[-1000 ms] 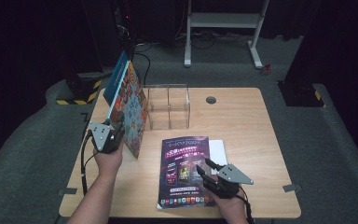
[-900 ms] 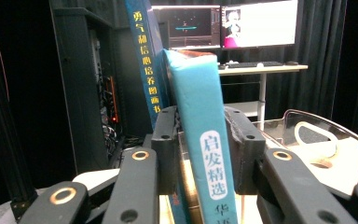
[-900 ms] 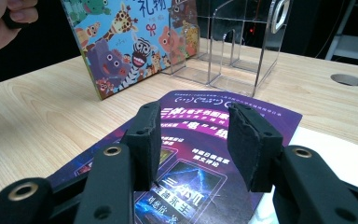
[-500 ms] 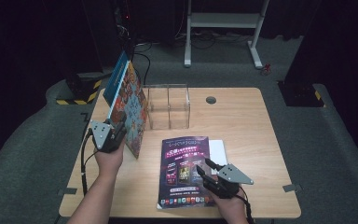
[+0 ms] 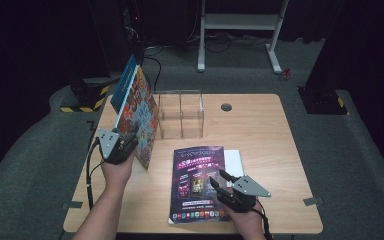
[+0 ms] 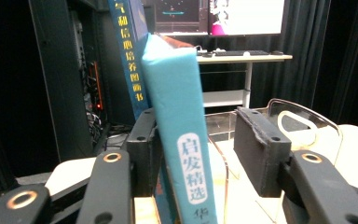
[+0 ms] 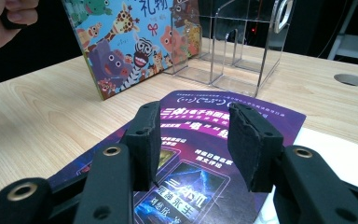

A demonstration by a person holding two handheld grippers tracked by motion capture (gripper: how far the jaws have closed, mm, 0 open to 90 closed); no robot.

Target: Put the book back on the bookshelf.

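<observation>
Upright, glossy hardcover books (image 6: 182, 140) sit between the left tool's (image 6: 198, 154) parted jaws; right tool (image 7: 196, 140) gapes.

Free room on the right, crowding on the left

The worktop (image 5: 275, 135) lies bare right of the clear organiser (image 5: 181, 114) and the purple booklet (image 5: 198, 182). On the left, upright books (image 5: 139, 117) stand just beside the organiser, leaving a narrow gap; bare wood shows between organiser and booklet.

A clear acrylic organizer (image 5: 181, 114) is standing on the desk (image 5: 260, 130). A round grommet hole (image 5: 226, 107) is lying just right of the organizer; a white shelf frame (image 5: 240, 22) is standing beyond it.
</observation>
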